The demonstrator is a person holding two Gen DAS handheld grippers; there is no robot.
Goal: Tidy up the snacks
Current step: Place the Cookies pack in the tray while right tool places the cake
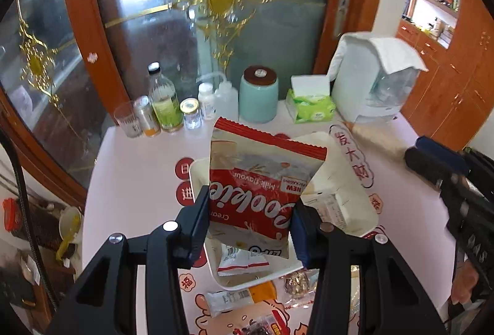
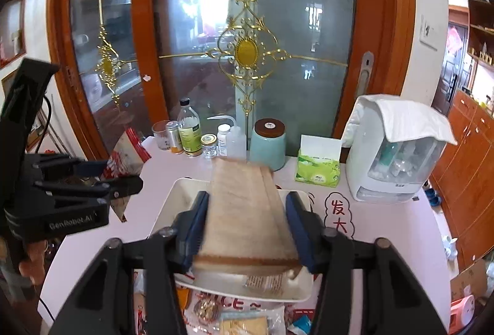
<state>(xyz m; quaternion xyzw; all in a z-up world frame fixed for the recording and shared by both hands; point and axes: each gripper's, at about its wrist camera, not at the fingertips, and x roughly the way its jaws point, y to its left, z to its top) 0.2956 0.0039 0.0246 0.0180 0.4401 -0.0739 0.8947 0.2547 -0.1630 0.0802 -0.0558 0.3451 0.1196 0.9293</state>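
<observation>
Your left hand-held gripper [image 1: 250, 211] pinches the red cookie bag [image 1: 262, 190] above the white tray [image 1: 197, 177] on the counter [image 1: 129, 168]; your right hand-held gripper [image 2: 247, 230] clamps a tan packet [image 2: 247, 211]. Lower each into bare tray space — one at a time — before you spread the jaws.

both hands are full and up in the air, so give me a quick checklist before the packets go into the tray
1. Left gripper grips the red cookie bag on both sides: ok.
2. Right gripper is closed on the tan packet: ok. Its jaws have just been closing with the packet between them.
3. White tray lies below the cookie bag: ok.
4. Room left in the tray: cannot tell, the held packets hide much of it; at least two packets already lie inside.
5. The two grippers are well apart: ok.
6. Loose snacks at the table's near edge are still to be sorted: not ok.
</observation>
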